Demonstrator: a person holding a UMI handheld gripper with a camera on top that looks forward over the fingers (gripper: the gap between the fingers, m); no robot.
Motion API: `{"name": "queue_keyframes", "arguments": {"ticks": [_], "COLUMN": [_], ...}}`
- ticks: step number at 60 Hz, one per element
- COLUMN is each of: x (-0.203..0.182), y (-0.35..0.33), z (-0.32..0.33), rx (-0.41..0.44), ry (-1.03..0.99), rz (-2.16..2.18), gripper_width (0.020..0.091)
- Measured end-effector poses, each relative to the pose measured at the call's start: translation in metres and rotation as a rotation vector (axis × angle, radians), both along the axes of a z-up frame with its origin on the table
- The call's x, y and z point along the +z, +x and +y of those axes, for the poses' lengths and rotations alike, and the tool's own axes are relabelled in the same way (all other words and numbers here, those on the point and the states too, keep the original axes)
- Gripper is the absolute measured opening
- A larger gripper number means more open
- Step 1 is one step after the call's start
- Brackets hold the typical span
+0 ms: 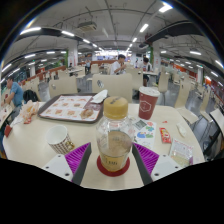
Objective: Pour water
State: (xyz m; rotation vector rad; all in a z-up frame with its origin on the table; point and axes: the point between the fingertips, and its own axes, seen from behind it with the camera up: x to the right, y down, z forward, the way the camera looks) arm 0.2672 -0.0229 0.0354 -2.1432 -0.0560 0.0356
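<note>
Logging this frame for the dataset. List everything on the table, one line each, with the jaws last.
bottle: one, clear with a tan cap, upright between the pads
red cup: one, red, beyond the bottle
paper cup: one, white, patterned, beside the bottle
tray: one, pale, patterned, far side of the table
clear cup: one, transparent, other side of the bottle
table: one, white
gripper: one, magenta pads, jaws either side of the bottle's base; contact unclear
</note>
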Motion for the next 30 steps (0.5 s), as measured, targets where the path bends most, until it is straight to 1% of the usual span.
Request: {"name": "queue_keyframes", "arguments": {"ticks": [5, 14, 21, 30], "x": [0.01, 0.041, 0.066, 0.09], "y": [0.001, -0.013, -0.027, -0.053], "z": [-0.018, -0.072, -0.124, -0.175], "rx": [-0.023, -0.075, -0.129, -0.164], "ry": [-0.025, -0.082, -0.127, -0.137], "rz": [-0.027, -0.04, -0.054, -0.047], "gripper_width": [0.0863, 0.0847, 0.085, 0.0848]}}
